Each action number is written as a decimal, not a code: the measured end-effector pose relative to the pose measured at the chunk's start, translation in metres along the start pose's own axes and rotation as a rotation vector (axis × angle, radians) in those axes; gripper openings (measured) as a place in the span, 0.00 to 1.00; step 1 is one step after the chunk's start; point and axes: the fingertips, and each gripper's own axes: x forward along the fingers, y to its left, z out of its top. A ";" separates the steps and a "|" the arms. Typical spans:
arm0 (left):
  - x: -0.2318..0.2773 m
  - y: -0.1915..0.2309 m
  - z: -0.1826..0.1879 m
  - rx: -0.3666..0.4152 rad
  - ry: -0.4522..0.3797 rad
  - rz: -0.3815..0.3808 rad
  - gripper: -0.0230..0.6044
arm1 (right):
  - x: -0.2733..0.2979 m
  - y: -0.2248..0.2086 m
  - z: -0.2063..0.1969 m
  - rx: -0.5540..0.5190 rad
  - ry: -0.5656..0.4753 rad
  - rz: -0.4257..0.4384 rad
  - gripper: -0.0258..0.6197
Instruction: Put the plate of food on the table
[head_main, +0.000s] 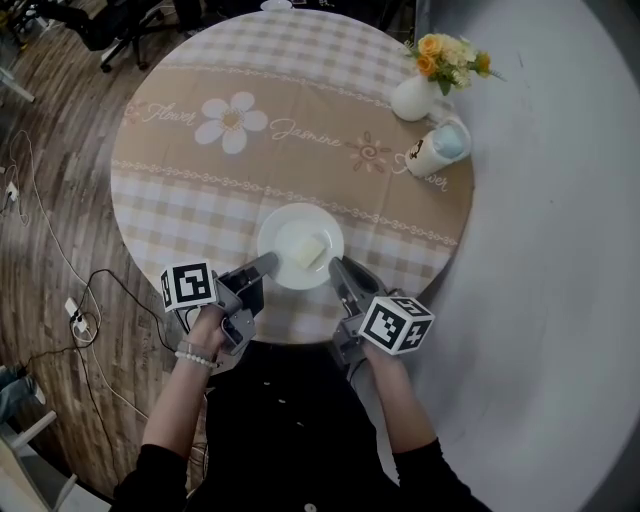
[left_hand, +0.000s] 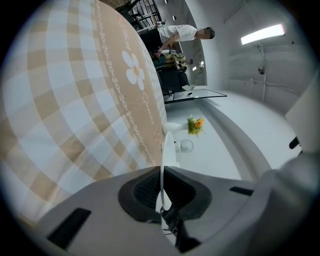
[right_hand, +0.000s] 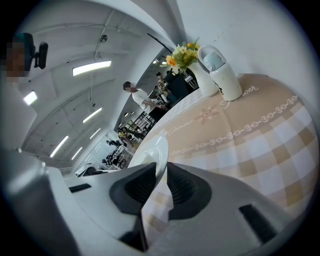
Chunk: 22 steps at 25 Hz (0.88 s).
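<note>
A white plate (head_main: 286, 232) with a pale block of food (head_main: 311, 248) is over the near edge of the round checked table (head_main: 180, 200). I cannot tell if it rests on the cloth. My left gripper (head_main: 266, 264) is shut on the plate's near-left rim, and my right gripper (head_main: 338, 267) is shut on its near-right rim. In the left gripper view the plate (left_hand: 165, 145) shows edge-on, running into the dark pads of the left gripper (left_hand: 162, 194). In the right gripper view the plate (right_hand: 152, 152) passes between the pads of the right gripper (right_hand: 159, 181).
A white vase of yellow flowers (head_main: 418, 92) and a white lidded cup (head_main: 438, 148) stand at the table's far right. A flower print (head_main: 232, 120) marks the cloth's middle band. Cables (head_main: 85, 300) lie on the wooden floor to the left. A person (left_hand: 177, 34) stands far off.
</note>
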 end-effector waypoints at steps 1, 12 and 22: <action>0.003 0.003 0.000 -0.007 0.002 0.006 0.05 | 0.002 -0.004 -0.001 0.000 0.007 -0.003 0.12; 0.029 0.038 0.003 -0.029 0.024 0.056 0.05 | 0.020 -0.043 -0.012 0.021 0.061 -0.051 0.12; 0.043 0.067 0.005 -0.064 0.025 0.110 0.05 | 0.037 -0.069 -0.026 0.048 0.111 -0.085 0.12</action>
